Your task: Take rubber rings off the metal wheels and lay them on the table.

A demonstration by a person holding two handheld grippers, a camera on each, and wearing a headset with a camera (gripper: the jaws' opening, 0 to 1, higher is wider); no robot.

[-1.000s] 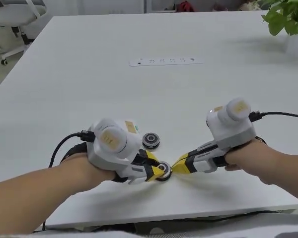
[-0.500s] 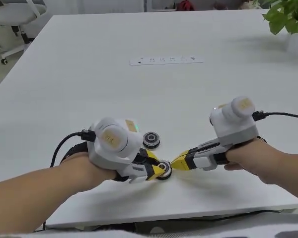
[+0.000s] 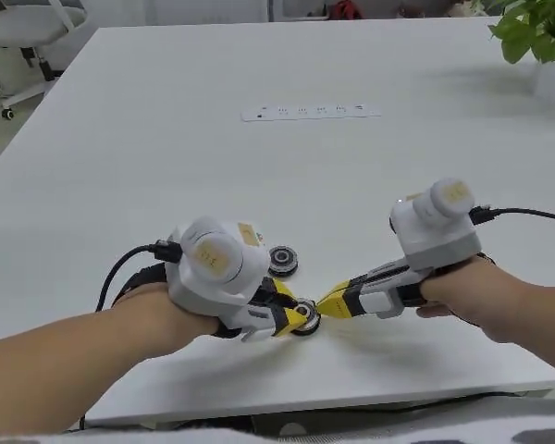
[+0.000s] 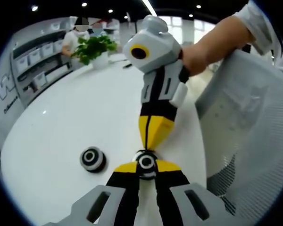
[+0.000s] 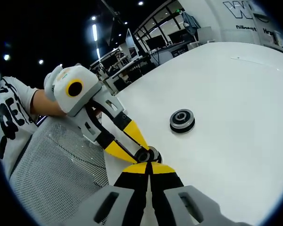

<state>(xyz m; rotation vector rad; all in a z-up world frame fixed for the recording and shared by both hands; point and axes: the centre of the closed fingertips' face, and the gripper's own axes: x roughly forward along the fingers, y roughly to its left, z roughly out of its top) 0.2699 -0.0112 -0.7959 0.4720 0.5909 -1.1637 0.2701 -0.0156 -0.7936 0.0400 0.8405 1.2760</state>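
A small metal wheel [image 3: 304, 316] with a black rubber ring is held just above the table edge, with my left gripper [image 3: 296, 317] shut on it. In the left gripper view the wheel [image 4: 146, 163] sits between my yellow fingertips [image 4: 127, 167]. My right gripper [image 3: 325, 304] is shut, and its yellow tips touch the wheel's rim from the right. The frames do not show whether it pinches the ring. The right gripper view has the wheel [image 5: 148, 154] right at my closed tips [image 5: 149, 168]. A second ringed wheel [image 3: 281, 260] lies flat on the table behind the left gripper.
The white table [image 3: 287, 176] stretches far ahead, with a white power strip [image 3: 310, 113] near its middle. A potted plant [image 3: 534, 37] stands at the far right corner. The near table edge [image 3: 333, 393] runs just under both hands. An office chair [image 3: 28, 37] is at the far left.
My right gripper has drifted slightly to the right and down, with its tips staying at the wheel. The left gripper and the held wheel have hardly moved.
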